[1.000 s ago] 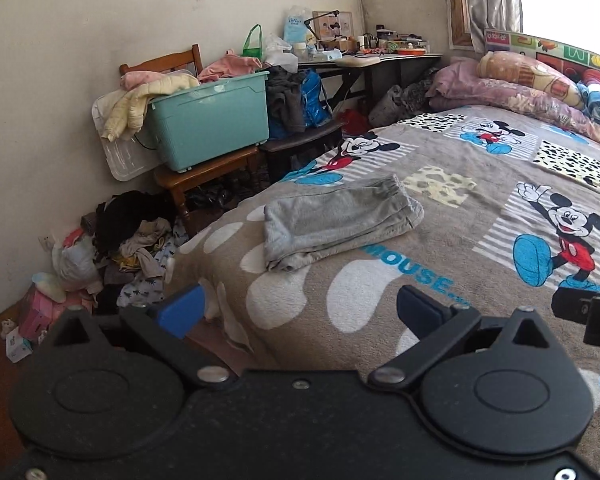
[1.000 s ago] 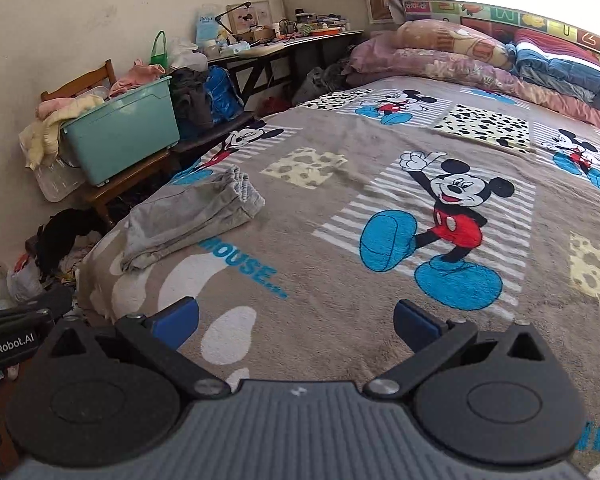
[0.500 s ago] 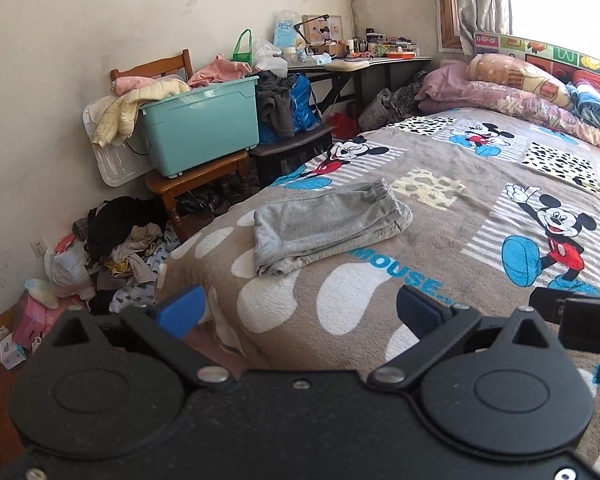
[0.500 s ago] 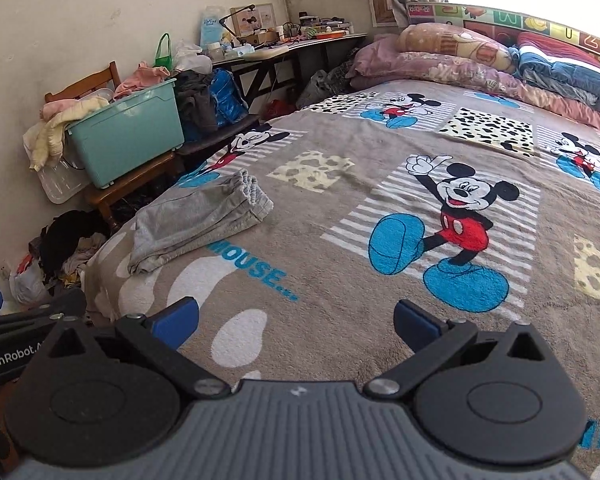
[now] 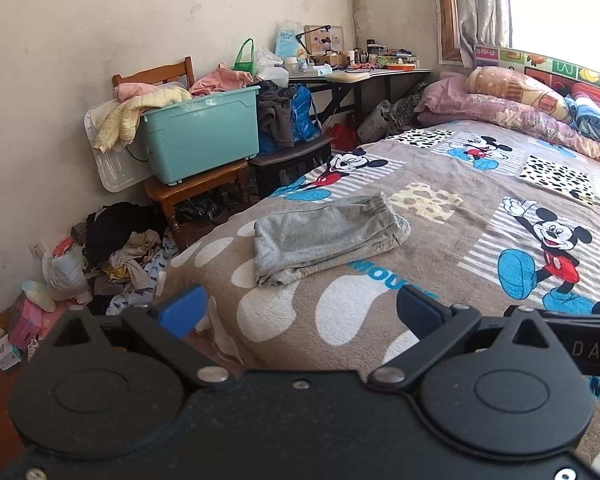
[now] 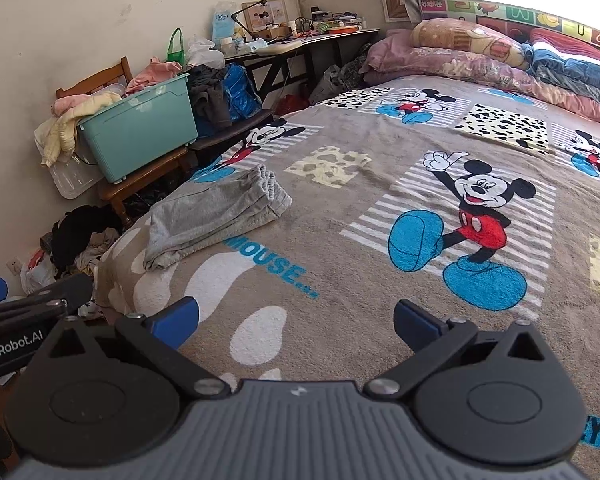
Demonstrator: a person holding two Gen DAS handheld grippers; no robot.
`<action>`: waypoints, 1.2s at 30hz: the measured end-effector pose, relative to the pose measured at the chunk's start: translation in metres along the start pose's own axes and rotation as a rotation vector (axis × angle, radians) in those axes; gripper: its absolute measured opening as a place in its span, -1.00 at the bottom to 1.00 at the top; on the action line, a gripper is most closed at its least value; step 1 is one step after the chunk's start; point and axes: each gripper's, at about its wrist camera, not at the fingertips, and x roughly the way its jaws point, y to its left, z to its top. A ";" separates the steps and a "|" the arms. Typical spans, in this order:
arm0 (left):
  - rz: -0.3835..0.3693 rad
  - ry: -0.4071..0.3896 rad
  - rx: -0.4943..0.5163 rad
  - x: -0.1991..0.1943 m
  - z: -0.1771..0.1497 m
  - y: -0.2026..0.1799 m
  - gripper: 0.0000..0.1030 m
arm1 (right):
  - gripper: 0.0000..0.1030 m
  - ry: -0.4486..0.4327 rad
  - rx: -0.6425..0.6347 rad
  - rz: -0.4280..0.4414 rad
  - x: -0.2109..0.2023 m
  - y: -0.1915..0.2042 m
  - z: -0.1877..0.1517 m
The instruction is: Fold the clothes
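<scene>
While both grippers hang over the near edge of the bed, nothing sits between their fingers. Far left on the floor, a heap of dark and pale clothes (image 5: 116, 248) lies against the wall, with a white plastic bag (image 5: 62, 266) beside it. Next comes a wooden chair (image 5: 196, 188) bearing a teal storage bin (image 5: 204, 136), a yellow garment (image 5: 128, 118) draped over the bin's left rim and a pink one (image 5: 224, 80) on its back edge. A blue bag (image 5: 304, 114) stands just right of the bin, and behind it a dark desk (image 5: 364, 76) crowded with small items runs to the window corner. The left gripper (image 5: 300, 306) is spread wide, blue pads well apart, holding nothing. Ahead of it, near the bed's left corner, the folded grey sweatpants (image 5: 324, 236) lie flat on the Mickey Mouse blanket (image 5: 440, 240), elastic cuffs toward the pillows. The right gripper (image 6: 296, 318) is likewise wide open and empty, hovering above the blanket with the sweatpants (image 6: 216, 210) ahead and to its left. At far right, a purple pillow (image 5: 460, 100) and rolled bedding (image 6: 572, 68) line the bed's head under the bright window.
</scene>
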 end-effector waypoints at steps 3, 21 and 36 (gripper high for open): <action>0.003 -0.007 0.003 0.000 0.000 0.000 1.00 | 1.00 0.004 0.002 0.003 0.001 0.001 -0.001; 0.000 -0.036 0.049 -0.002 0.000 0.000 1.00 | 1.00 0.012 0.012 0.007 0.005 0.001 -0.005; -0.011 -0.021 0.031 0.004 0.003 0.003 1.00 | 1.00 0.019 0.005 0.017 0.008 0.002 -0.002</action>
